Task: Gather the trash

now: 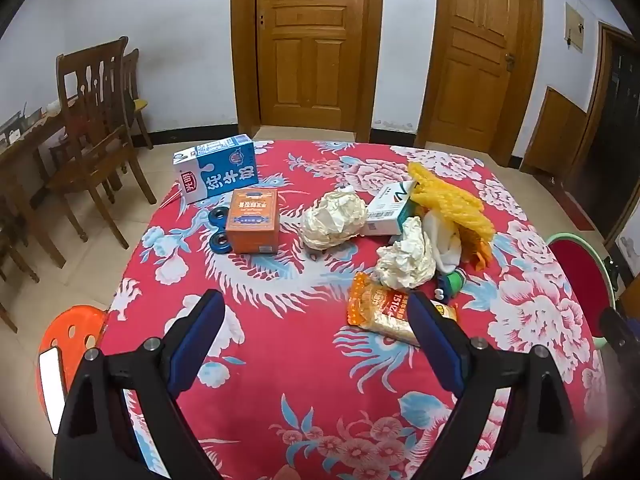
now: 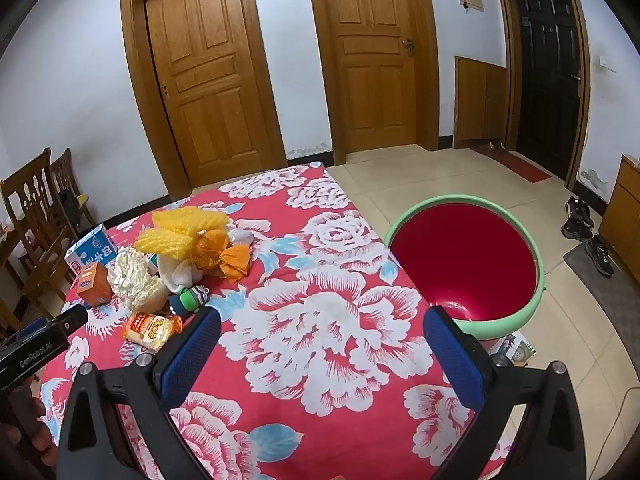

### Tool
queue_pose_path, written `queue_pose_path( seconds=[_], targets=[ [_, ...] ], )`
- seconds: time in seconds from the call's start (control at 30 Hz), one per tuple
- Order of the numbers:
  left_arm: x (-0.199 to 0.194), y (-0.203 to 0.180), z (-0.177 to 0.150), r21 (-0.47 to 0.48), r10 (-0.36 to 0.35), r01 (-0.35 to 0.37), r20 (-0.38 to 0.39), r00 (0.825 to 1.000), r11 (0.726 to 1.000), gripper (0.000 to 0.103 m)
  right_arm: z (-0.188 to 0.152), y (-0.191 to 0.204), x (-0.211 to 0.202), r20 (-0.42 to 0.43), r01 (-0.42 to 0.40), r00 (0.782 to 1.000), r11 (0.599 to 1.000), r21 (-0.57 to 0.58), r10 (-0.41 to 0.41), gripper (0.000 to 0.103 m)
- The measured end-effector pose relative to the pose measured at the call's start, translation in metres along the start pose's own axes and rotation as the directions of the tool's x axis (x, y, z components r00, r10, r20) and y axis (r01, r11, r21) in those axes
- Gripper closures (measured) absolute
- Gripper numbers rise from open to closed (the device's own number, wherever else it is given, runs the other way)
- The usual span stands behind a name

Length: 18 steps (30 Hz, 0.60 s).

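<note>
- On the worktop (image 1: 304, 360), which is covered by a red cloth printed with white and blue flowers, the trash is spread from the far left corner to the right side.
- Farthest left, one blue-and-white milk carton (image 1: 216, 168) is laid on its side at the far corner; just beside it one orange box (image 1: 253, 220) is stood, with two blue wheels (image 1: 219, 227) touching its left face.
- Two crumpled paper balls are counted: one (image 1: 333, 220) near the middle, the other (image 1: 407, 254) to its right, beside a white-and-teal box (image 1: 387, 209).
- Yellow foam netting (image 1: 452, 200), an orange piece and a white cloth are heaped at the right; a green-capped item (image 1: 451, 285) is seen below them.
- One orange snack packet (image 1: 376, 312) is laid nearest, partly hidden behind a finger of the left gripper (image 1: 316, 312).
- Bare cloth is left open in front of both grippers, and nothing is held: the left gripper is spread wide, as is the right gripper (image 2: 322, 332).
- Off the worktop's right edge, one green-rimmed red bin (image 2: 472, 264) is stood on the floor, well apart from the heap.
</note>
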<state>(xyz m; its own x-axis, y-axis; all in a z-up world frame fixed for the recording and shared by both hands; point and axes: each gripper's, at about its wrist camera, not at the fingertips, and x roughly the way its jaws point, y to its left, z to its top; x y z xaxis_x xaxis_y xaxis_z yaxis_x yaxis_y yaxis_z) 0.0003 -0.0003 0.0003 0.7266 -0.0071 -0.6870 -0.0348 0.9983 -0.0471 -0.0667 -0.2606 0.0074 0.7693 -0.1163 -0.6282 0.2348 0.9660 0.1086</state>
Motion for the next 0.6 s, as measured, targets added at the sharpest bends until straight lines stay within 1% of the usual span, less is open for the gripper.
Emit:
queue_pose_path(
  seconds=[0.17, 0.2, 0.6],
  targets=[
    [0.002, 0.003, 0.002, -0.004, -0.012, 0.012, 0.005, 1.000, 1.000, 0.011, 0.000, 0.001, -0.002, 0.007, 0.002, 1.000, 1.000, -0.002, -0.002, 0.000],
    [-0.004, -0.003, -0.001, 0.009, 0.002, -0.002, 0.015, 1.000, 1.000, 0.011, 0.000, 0.000, -0.001, -0.004, -0.004, 1.000, 1.000, 0.003, 0.004, 0.000],
    [-0.006, -0.001, -0.001, 0.001, -0.005, 0.005, 0.010, 1.000, 1.000, 0.011, 0.001, 0.001, -0.005, -0.002, -0.004, 1.000, 1.000, 0.002, 0.004, 0.000]
  ],
)
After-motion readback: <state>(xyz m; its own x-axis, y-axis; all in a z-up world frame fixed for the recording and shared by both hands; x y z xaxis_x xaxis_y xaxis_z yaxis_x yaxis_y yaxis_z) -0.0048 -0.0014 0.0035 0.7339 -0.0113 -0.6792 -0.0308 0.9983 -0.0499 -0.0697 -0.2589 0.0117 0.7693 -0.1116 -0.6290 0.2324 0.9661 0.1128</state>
